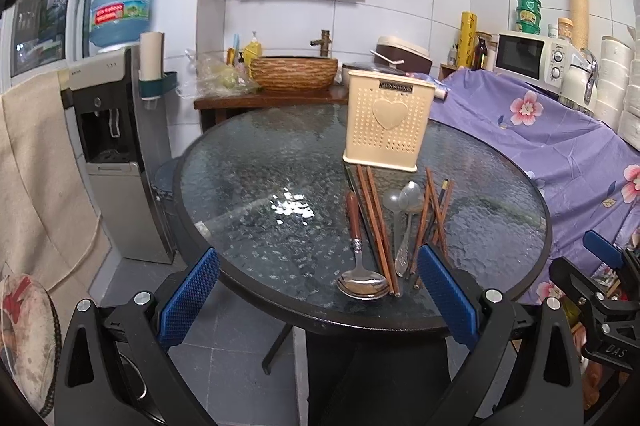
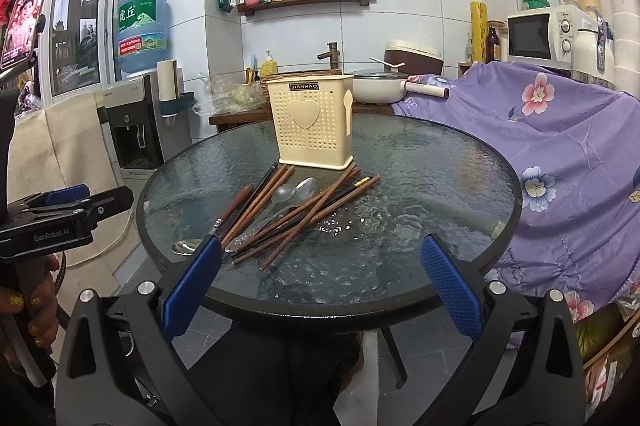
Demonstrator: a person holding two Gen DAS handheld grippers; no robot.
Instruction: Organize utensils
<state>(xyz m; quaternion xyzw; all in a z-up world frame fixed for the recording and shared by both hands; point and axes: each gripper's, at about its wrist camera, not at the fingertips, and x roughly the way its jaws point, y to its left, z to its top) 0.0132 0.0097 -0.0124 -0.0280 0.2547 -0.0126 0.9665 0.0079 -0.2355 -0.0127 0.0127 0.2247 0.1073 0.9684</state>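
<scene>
Both grippers — left gripper (image 1: 318,288); right gripper (image 2: 320,276) — spread wide, empty; chopsticks (image 2: 296,212) untouched.

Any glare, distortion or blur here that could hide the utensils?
Left wrist view: bright glare patch on the round textured glass table, left of the brown wooden chopsticks; utensils stay sharp. Right wrist view: glare sits right of the chopsticks, and a tool finger covers part of the large wooden-handled metal spoon. Both views: strong fisheye bending and dark corners.
</scene>
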